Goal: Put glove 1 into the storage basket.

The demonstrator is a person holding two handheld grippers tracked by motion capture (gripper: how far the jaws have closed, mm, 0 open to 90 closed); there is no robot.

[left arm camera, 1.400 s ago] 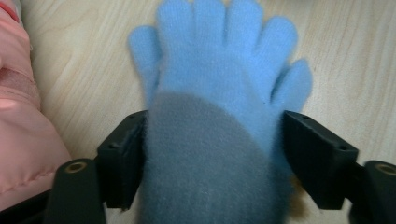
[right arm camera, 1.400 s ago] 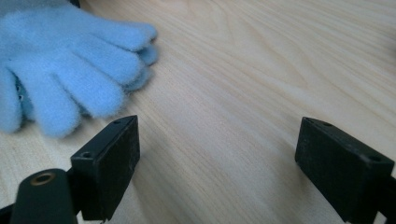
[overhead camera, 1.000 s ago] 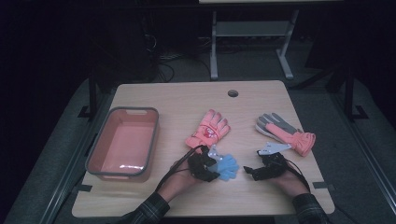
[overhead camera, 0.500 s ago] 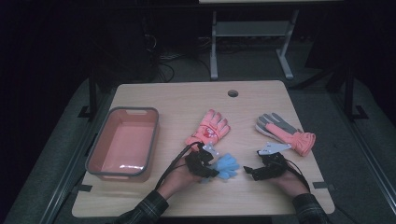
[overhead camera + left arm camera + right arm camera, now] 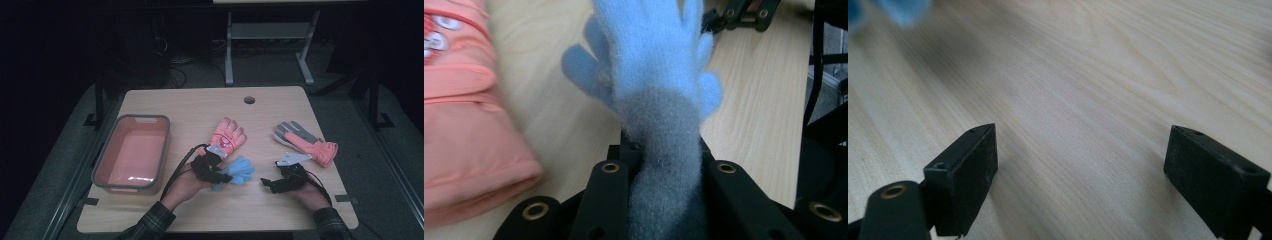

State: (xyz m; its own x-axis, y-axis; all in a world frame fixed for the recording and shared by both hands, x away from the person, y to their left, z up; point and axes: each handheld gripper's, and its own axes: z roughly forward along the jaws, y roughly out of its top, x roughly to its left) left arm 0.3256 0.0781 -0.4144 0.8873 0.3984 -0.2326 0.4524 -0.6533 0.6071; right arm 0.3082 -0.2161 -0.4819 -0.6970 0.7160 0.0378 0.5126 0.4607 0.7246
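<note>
Wooden desk (image 5: 200,107), salmon tub (image 5: 131,152) by its left edge, orange glove (image 5: 227,136) mid-desk, grey-and-orange glove (image 5: 306,142) toward the right edge, left gripper (image 5: 220,175) just closed, clamping the blue glove (image 5: 659,75) near the front edge, right gripper (image 5: 1080,172) gaping over bare wood

A wooden table (image 5: 200,102) carries a pink tub (image 5: 100,165) near its left edge, a pink glove (image 5: 227,136) mid-table, and a grey-and-pink glove (image 5: 307,142) near the right edge.

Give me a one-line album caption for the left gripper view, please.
The left gripper pinches the cuff of a fluffy blue glove over the wooden table, an orange glove lying beside it.
</note>
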